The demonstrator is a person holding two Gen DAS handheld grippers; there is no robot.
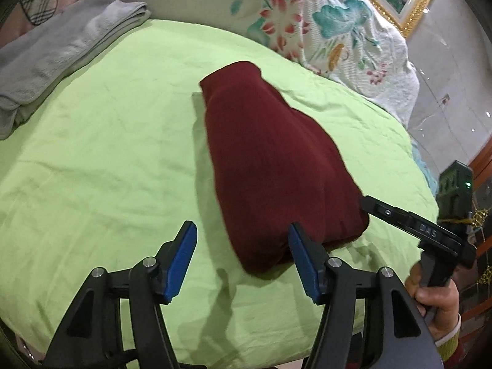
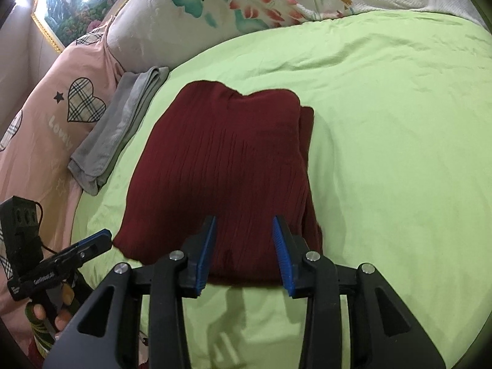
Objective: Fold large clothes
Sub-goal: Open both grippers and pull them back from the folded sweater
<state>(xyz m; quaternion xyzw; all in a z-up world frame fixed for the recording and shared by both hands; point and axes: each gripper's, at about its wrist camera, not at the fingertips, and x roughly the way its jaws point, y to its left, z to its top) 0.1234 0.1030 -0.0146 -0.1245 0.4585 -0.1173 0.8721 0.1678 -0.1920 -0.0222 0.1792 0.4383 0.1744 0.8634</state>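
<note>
Both claws stand open with nothing pinched: the left claw (image 1: 243, 240) hangs over the green sheet (image 1: 107, 153) at the near left corner of the folded dark red garment (image 1: 270, 160), its right pad just beside the cloth; the right claw (image 2: 244, 236) hovers with parted blue pads above the garment's near edge. That garment (image 2: 221, 166) lies folded in a thick rectangle in the middle of the bed; a folded grey towel (image 2: 123, 123) rests well to its left, beside a pink cover (image 2: 61, 98) and a floral quilt (image 1: 338, 30).
</note>
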